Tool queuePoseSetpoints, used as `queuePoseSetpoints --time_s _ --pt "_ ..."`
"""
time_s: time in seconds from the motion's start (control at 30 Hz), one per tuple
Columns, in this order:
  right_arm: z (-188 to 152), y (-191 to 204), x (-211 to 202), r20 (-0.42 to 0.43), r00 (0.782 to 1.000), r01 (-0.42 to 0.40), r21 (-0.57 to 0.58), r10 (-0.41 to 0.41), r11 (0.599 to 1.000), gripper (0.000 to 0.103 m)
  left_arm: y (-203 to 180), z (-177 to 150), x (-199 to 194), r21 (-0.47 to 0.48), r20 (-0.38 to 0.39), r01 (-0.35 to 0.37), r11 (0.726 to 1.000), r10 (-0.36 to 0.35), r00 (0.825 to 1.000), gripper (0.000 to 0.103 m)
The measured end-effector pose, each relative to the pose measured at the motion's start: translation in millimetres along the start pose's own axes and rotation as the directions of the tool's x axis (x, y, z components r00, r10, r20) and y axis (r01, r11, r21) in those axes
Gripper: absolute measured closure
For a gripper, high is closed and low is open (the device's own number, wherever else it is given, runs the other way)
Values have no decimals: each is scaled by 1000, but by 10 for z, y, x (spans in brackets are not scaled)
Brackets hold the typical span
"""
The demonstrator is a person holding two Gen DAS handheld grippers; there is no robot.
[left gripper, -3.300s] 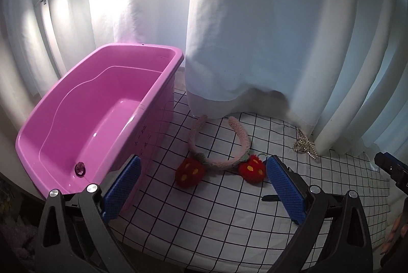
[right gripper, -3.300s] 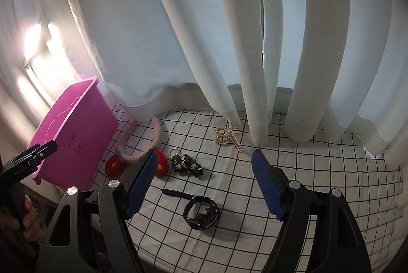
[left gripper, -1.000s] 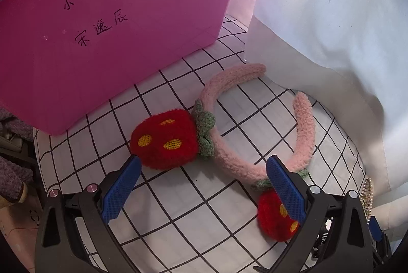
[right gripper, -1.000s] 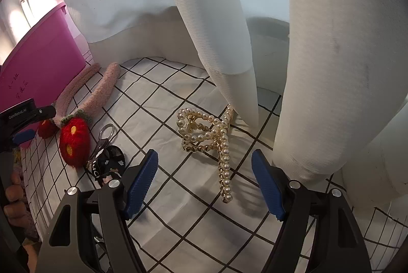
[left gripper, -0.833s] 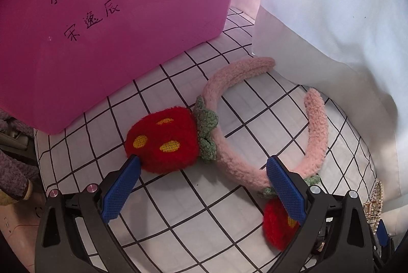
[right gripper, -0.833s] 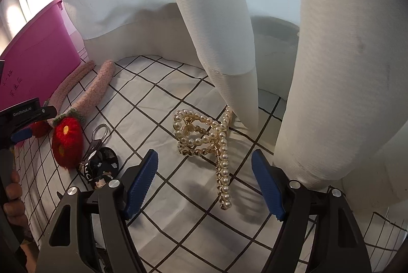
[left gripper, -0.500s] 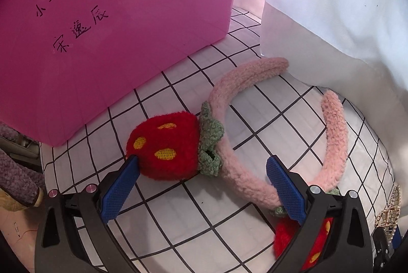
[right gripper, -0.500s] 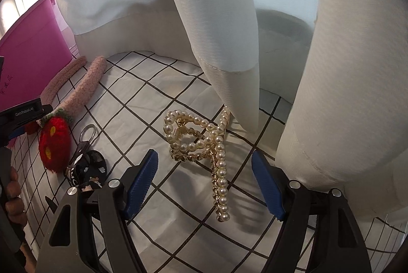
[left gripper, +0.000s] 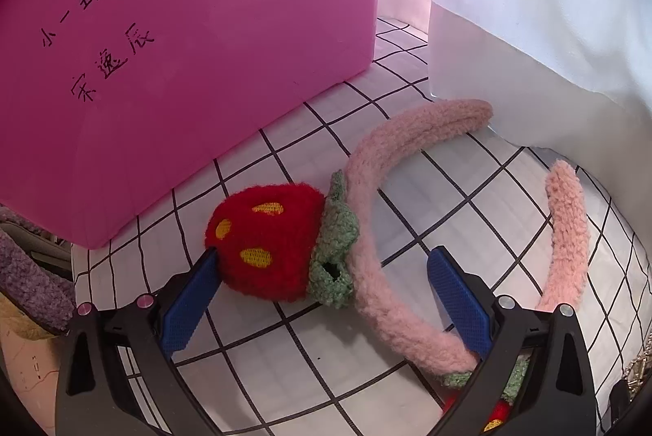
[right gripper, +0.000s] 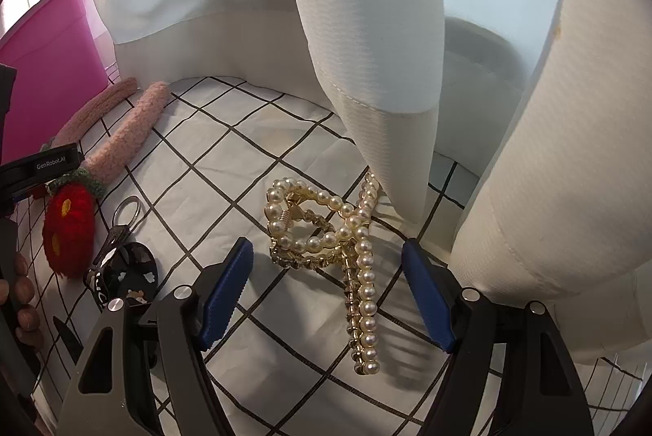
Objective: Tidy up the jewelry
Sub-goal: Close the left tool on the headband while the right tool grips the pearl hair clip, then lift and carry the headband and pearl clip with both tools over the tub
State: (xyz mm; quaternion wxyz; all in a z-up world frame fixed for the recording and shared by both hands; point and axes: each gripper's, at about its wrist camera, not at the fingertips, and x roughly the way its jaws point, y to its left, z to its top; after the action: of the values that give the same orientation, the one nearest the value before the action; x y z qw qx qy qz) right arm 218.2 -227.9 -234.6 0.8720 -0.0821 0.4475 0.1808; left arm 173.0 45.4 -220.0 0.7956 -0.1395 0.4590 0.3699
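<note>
On the black-gridded white cloth (left gripper: pixel 285 346), a fuzzy pink headband with red knitted strawberries (left gripper: pixel 366 297) lies just beside the wall of a magenta plastic bin with black handwriting (left gripper: pixel 195 40). One strawberry and the band's near curve sit between the blue pads of the left gripper (left gripper: pixel 326 293), whose jaws stand wide apart and press on nothing, though the left pad looks to be at the berry's edge. Farther right on the same cloth, a gold claw clip studded with pearls (right gripper: pixel 326 232) lies between the spread, empty jaws of the right gripper (right gripper: pixel 328 291).

Both tools appear set for a pickup. For the headband, closing across the band right at the green leaf collar should give a firmer hold than squeezing the soft berry alone, which would likely compress and slip. For the clip, the pads would do best to meet the gold hinge body rather than the long pearl arm, so it does not pivot or swing when lifted.

Beside the clip to the left lie a black keychain with a metal ring (right gripper: pixel 122 265) and the headband's second strawberry. Heavy white curtain folds (right gripper: pixel 366 49) hang down onto the cloth right behind the clip, and one hem almost touches it, so a lift should come up clear of the fabric. Fingers of the person's hand (right gripper: pixel 20 297) show at the frame's left edge.
</note>
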Motion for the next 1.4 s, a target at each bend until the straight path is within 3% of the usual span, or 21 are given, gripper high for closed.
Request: queuePoseSetpoints --time_s 0.1,0.27,0.4,0.63,0.67,0.87,1.4 --pt "-8 55 -10 9 1000 6 -10 -6 1000 32 40 -27 -29 -9 5 17 1000 -17 1000 16" --pt "-29 173 -32 25 1000 1 -42 0 999 43 23 -103 -113 28 38 25 999 -26 999 55" --pt "-37 266 -34 36 999 11 -70 -9 997 59 -9 -115 -148 58 31 27 998 -29 999 64" --pt "-72 174 -104 41 999 -26 -55 28 998 59 89 -97 -244 38 1 66 997 -66 998 74" --pt "-81 161 -124 43 999 -29 -53 32 998 59 90 -98 -259 39 -2 80 996 -80 997 95" --pt "-127 123 -230 60 997 -50 -48 53 998 59 127 -163 -276 35 -28 76 996 -75 997 93" --pt "-233 119 -539 102 989 -99 -41 103 994 59 488 -277 -727 1 38 133 991 -133 990 93"
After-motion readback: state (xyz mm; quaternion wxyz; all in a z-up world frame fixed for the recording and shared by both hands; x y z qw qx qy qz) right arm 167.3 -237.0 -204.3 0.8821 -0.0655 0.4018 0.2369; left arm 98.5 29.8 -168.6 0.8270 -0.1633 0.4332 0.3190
